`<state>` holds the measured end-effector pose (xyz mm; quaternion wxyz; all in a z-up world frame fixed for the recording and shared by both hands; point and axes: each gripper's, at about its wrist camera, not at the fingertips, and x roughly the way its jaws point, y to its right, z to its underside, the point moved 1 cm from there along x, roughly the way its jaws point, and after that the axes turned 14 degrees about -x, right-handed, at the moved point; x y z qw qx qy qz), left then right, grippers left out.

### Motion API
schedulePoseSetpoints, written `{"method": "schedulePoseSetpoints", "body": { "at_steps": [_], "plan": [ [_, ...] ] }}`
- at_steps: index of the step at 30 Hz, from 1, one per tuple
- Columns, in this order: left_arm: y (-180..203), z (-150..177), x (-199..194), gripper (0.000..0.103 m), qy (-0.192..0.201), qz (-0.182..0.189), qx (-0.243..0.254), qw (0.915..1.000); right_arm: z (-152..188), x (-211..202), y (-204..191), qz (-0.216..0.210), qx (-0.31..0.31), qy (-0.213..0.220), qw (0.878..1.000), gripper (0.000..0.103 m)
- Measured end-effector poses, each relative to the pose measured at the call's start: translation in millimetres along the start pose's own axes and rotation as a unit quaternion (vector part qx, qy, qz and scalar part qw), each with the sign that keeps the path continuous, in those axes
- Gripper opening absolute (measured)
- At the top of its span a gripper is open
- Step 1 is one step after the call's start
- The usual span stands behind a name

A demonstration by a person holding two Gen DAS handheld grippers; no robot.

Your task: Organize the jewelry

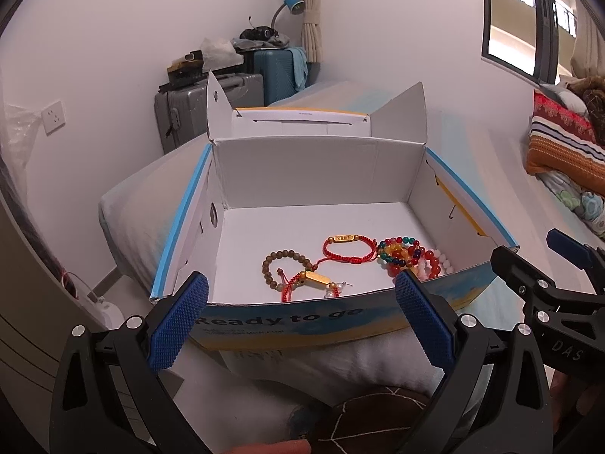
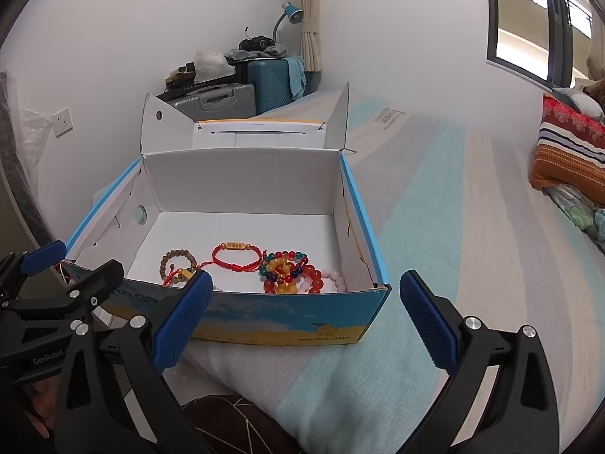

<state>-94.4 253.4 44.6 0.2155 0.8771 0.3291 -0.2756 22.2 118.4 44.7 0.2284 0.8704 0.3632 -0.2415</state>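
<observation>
**Operator:** Left wrist view: report the state of the left gripper (image 1: 300, 295) and the position of the jewelry.

**Inspector:** Jaws spread wide, nothing between the blue pads (image 1: 177, 327). The gripper sits just outside the near wall of the open cardboard box (image 1: 302, 174), which rests on a bed (image 2: 435, 208). All jewelry lies on the box floor, close to the near wall. A brown bead bracelet (image 1: 285, 261) is at 9 o'clock in the group. A red cord bracelet (image 1: 349, 247) with a gold bar lies at 12 o'clock. A pile of coloured bead bracelets (image 1: 410, 257) occupies 3 o'clock. A gold charm on red cord (image 1: 315, 278) sits at 6 o'clock, overlapping the brown beads.

**Operator:** Right wrist view?

**Inspector:** The right gripper (image 2: 302, 299) is likewise spread apart and empty, positioned at the box's near right corner. Its left pad partly hides the gold charm. At 9 o'clock in this view, the left gripper appears beside it.
</observation>
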Motion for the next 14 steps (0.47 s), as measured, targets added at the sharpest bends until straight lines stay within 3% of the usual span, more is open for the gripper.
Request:
{"method": "schedulePoseSetpoints", "body": {
  "at_steps": [14],
  "plan": [
    [3.7, 1.6, -1.8, 0.097, 0.002, -0.007, 0.002, 1.0000, 3.2, 0.5, -0.9, -0.001, 0.004, -0.003, 1.000, 0.095]
  ]
}}
